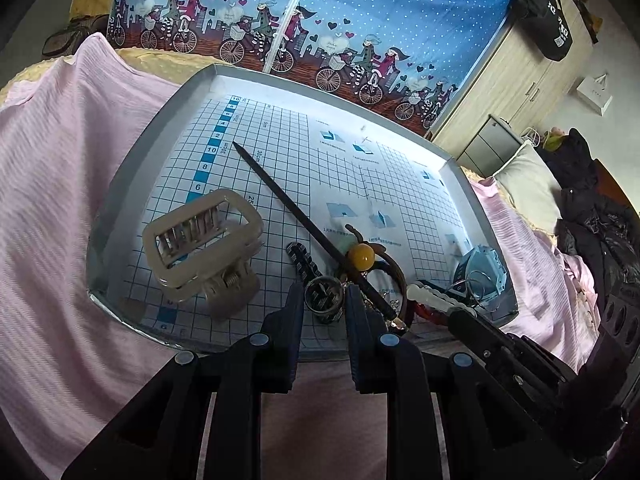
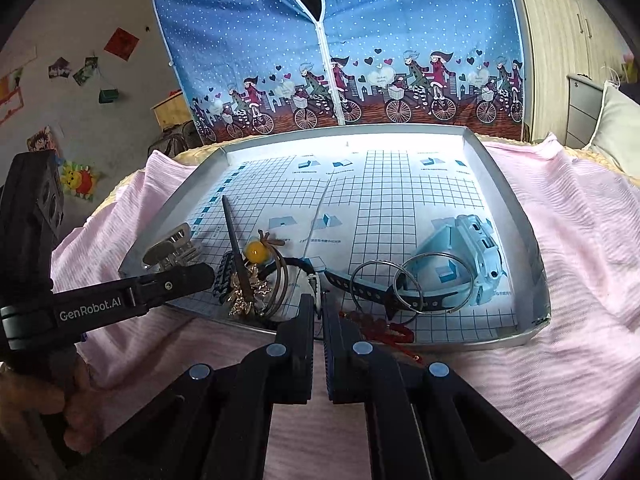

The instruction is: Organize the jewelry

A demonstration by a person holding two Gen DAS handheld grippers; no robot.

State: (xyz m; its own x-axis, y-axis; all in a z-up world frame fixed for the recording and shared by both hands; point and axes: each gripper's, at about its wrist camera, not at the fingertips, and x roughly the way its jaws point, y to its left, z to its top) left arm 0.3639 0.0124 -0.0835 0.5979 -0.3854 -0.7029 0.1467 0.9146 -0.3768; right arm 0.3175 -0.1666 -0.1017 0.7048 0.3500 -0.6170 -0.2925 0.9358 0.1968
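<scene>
Left gripper (image 1: 323,300) jaws straddle watch (image 1: 322,297) – on tray (image 1: 168,116)

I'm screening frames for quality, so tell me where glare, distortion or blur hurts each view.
Left wrist view: glare whitens the tray's far wall and washes out the grid there; fisheye bows the rim; the clip and hair stick look sharp. Right wrist view: the same glare bleaches the far grid rows; the left gripper and watch stay crisp; corners are vignetted black.
</scene>
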